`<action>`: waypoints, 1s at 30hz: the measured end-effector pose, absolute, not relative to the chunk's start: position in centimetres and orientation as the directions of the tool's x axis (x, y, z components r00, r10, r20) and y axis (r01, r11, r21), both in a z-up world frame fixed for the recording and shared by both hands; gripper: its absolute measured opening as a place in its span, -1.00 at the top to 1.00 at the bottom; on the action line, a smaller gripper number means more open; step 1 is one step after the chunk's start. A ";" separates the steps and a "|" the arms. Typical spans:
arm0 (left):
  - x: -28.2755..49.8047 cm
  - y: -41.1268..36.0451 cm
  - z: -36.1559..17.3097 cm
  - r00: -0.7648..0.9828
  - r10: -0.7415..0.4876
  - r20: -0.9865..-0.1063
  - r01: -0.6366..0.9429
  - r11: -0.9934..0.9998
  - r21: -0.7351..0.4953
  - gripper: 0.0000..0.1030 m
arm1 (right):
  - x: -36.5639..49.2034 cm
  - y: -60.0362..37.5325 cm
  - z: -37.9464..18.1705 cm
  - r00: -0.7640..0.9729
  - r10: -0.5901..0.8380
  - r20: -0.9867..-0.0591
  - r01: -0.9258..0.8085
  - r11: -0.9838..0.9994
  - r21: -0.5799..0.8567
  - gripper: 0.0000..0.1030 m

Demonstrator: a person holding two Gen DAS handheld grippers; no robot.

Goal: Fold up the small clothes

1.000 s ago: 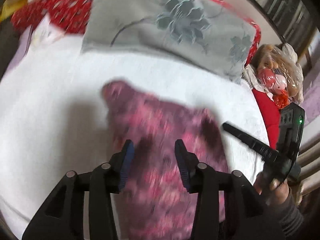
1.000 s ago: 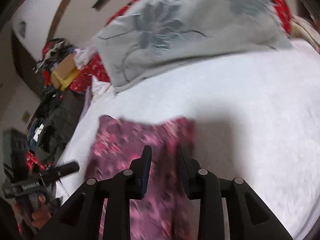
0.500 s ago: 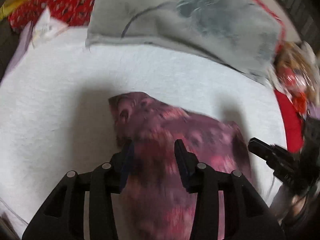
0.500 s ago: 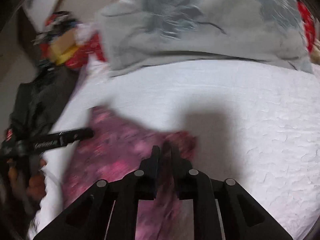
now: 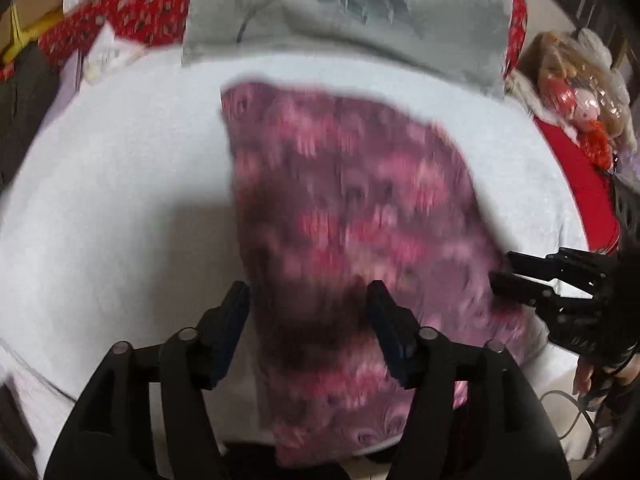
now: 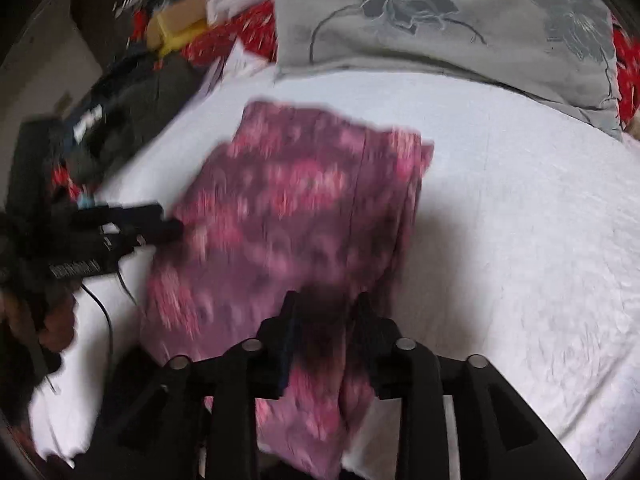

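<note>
Left gripper [image 5: 308,304] jaws wide, right gripper [image 6: 324,312] jaws narrower, neither gripping; garment [image 5: 348,216] spread ahead of and under both. Best to pinch near corners evenly, lift low, fold forward.

White bedspread [image 5: 120,200], grey floral pillow [image 6: 460,28] at the head, red patterned fabric [image 5: 132,12] behind, yellow box [image 6: 180,32] far left.

The right gripper [image 6: 326,304], pinched nearly closed half a second ago, now has its fingers spread over the pink floral garment [image 6: 292,216], which lies spread farther up the bed [image 6: 500,220].
</note>
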State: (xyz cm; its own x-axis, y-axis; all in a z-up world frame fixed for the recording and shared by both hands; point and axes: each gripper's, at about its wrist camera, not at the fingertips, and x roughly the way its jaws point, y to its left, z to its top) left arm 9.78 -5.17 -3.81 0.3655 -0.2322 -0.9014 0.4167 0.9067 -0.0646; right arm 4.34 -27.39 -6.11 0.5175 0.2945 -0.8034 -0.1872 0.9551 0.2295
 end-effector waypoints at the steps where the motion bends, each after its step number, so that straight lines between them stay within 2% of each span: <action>1: 9.7 -5.4 -4.9 0.353 -0.202 -0.914 0.413 0.910 -0.041 -0.23 | 4.3 -26.8 -7.0 0.494 0.266 -0.828 -0.179 0.963 0.202 0.25; 2: 9.3 -5.5 -5.9 0.338 -0.176 -0.925 0.408 0.913 -0.025 -0.26 | 4.2 -26.8 -8.6 0.463 0.238 -0.854 -0.160 0.970 0.184 0.17; 3: 9.2 -5.4 -6.5 0.317 -0.168 -0.933 0.398 0.917 -0.029 -0.26 | 3.9 -27.2 -9.0 0.470 0.245 -0.848 -0.141 0.969 0.203 -0.03; 4: 8.8 -5.0 -6.3 0.308 -0.177 -0.935 0.381 0.923 -0.049 -0.25 | 3.7 -27.8 -9.0 0.480 0.246 -0.842 -0.110 0.969 0.221 -0.10; 7: 7.1 -4.2 -5.0 0.336 -0.185 -0.924 0.376 0.925 -0.048 -0.24 | 2.6 -28.9 -7.8 0.491 0.227 -0.841 -0.043 0.970 0.237 -0.16; 9: 5.7 -4.0 -4.6 0.373 -0.154 -0.915 0.382 0.924 0.000 -0.25 | 1.2 -28.7 -7.1 0.492 0.126 -0.862 -0.039 0.992 0.123 -0.19; 13: 3.3 -4.1 -4.1 0.417 -0.138 -0.898 0.381 0.924 0.035 -0.28 | -1.1 -27.7 -6.8 0.486 -0.031 -0.873 -0.022 0.999 -0.048 -0.43; 19: 0.2 -4.6 -3.1 0.503 -0.137 -0.854 0.393 0.916 0.084 -0.46 | -5.5 -27.5 -5.9 0.542 -0.029 -0.840 -0.006 0.999 -0.038 -0.82; 25: -1.2 -4.8 -2.6 0.517 -0.158 -0.841 0.394 0.916 0.070 -0.46 | -7.5 -26.5 -4.1 0.625 -0.057 -0.778 0.011 0.998 -0.064 -0.99; 30: -2.5 -4.9 -1.9 0.546 -0.154 -0.824 0.388 0.918 0.085 -0.50 | -8.6 -25.3 -3.6 0.654 -0.164 -0.739 0.032 0.981 -0.190 -0.99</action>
